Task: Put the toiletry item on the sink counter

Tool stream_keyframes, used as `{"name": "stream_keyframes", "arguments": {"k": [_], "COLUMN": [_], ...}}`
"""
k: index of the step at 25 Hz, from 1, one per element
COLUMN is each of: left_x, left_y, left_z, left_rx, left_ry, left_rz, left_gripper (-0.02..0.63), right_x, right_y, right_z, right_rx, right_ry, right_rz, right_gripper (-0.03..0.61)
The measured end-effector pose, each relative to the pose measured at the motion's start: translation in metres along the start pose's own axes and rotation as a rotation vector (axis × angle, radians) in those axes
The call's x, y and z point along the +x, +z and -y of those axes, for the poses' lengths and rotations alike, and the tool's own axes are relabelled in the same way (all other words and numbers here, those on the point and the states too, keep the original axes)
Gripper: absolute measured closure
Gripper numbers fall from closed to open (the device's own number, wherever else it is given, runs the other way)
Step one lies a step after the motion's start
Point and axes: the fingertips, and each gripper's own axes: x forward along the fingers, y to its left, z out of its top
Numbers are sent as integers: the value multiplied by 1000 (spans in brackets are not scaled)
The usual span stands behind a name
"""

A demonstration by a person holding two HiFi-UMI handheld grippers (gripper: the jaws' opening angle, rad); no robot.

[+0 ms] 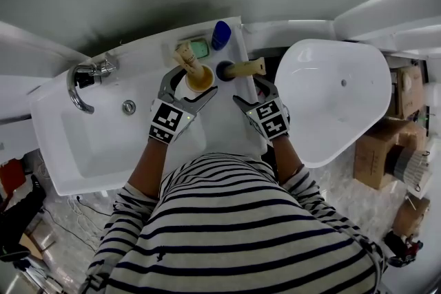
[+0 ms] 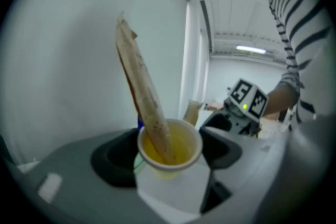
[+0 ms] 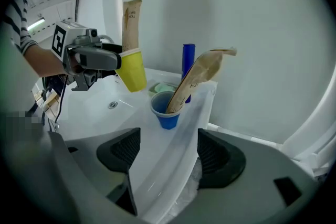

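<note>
Your left gripper [image 1: 189, 85] jaws clamp the yellow cup [image 2: 169, 152], tilted above the basin [image 1: 103, 141], right gripper [image 3: 168, 152] jaws wide and empty: you risk its tall packet [image 2: 142, 92] toppling it on the surface [image 1: 229, 122] by the blue cup [image 3: 167, 110].

The left tongs [image 2: 169, 159] you hold look like matt grey plastic with dull black pads, and they pinch a smooth yellow cup [image 2: 170, 150] that may be thin plastic or coated paper. The packet [image 2: 143, 97] standing in it is creased brown paper, matt and slightly rough. The blue cup [image 3: 167, 110] looks like smooth plastic, and its second packet [image 3: 199, 76] is the same brown paper. The desk [image 1: 222, 117] is glossy white and the tap [image 1: 78, 87] is polished metal. Your shirt [image 1: 234, 231] is striped knit cloth.
</note>
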Motion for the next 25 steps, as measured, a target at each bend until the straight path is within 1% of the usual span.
{"name": "stream_keyframes", "arguments": {"k": [8, 14, 19, 25], "left_x": [15, 27, 36, 43], "left_y": [-31, -48, -59, -71], "left_z": [-7, -11, -15, -18], "left_rx": [-17, -7, -16, -3], "left_ry": [-18, -42, -47, -42], "left_rz": [-27, -42, -53, -69], "left_gripper": [244, 244, 244, 244], "right_x": [-14, -25, -34, -37], "right_y": [6, 10, 14, 20], "right_z": [2, 2, 1, -1], "right_rx": [51, 77, 91, 102], "right_ry": [-7, -16, -14, -15], "right_rz": [23, 38, 56, 79], "right_gripper": [236, 235, 236, 236]}}
